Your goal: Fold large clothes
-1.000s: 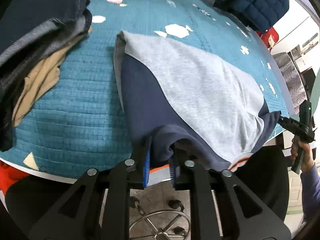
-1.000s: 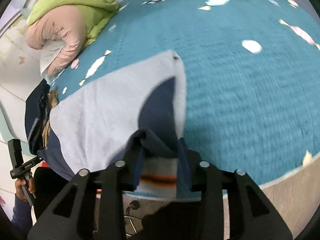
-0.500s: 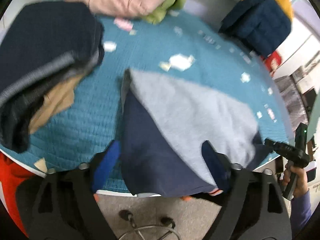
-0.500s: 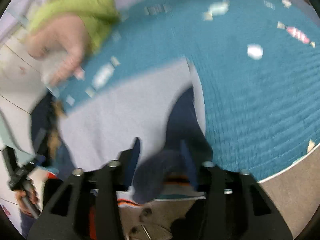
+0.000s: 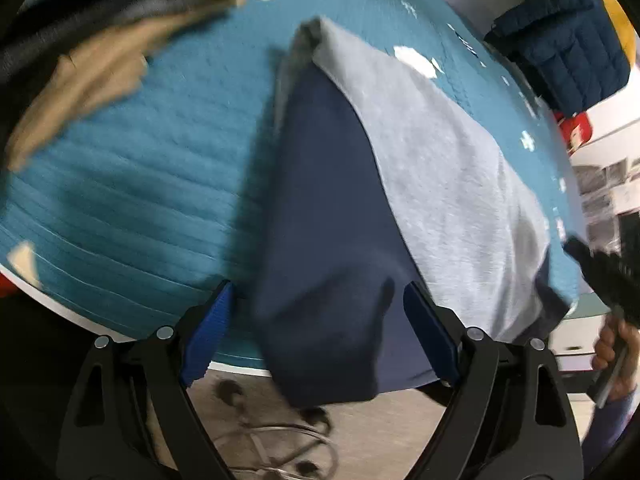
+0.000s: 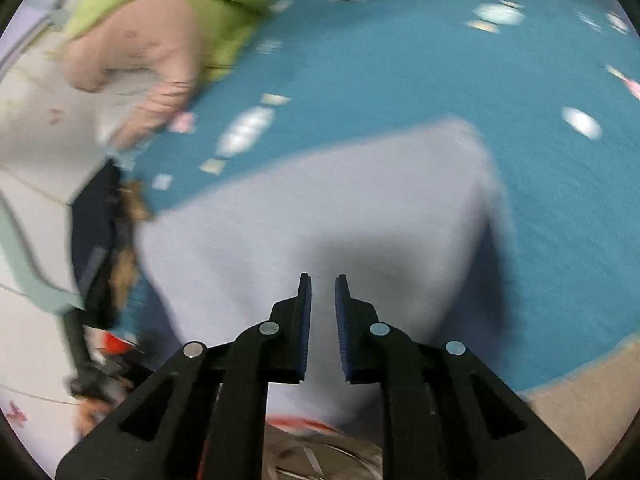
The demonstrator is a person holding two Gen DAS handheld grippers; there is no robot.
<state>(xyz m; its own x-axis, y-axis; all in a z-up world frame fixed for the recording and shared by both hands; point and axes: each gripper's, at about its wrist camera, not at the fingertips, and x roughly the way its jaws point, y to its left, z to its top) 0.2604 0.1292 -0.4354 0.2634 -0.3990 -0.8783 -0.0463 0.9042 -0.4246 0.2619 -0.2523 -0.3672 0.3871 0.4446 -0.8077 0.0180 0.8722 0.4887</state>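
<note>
A grey and navy sweatshirt [image 5: 440, 168] lies folded on the teal quilted table [image 5: 120, 184], its navy sleeve [image 5: 320, 264] hanging over the near edge. My left gripper [image 5: 316, 332] is open wide, its blue pads on either side of the navy sleeve and not holding it. In the right wrist view the sweatshirt's grey panel [image 6: 320, 216] fills the middle. My right gripper [image 6: 322, 308] hovers over it with the jaws nearly together and nothing between them. The right gripper also shows in the left wrist view [image 5: 600, 268], at the right edge.
A stack of dark and tan clothes [image 5: 80, 40] lies at the left of the table. A pink and green garment pile [image 6: 160, 40] lies at the far side. A navy quilted jacket [image 5: 560, 48] hangs beyond the table. A chair base [image 5: 272, 440] is below the edge.
Both grippers have let go of the sweatshirt. The left jaws opened wide and moved in over the sleeve. The right gripper released the cuff, narrowed its jaws and moved forward over the grey panel.
</note>
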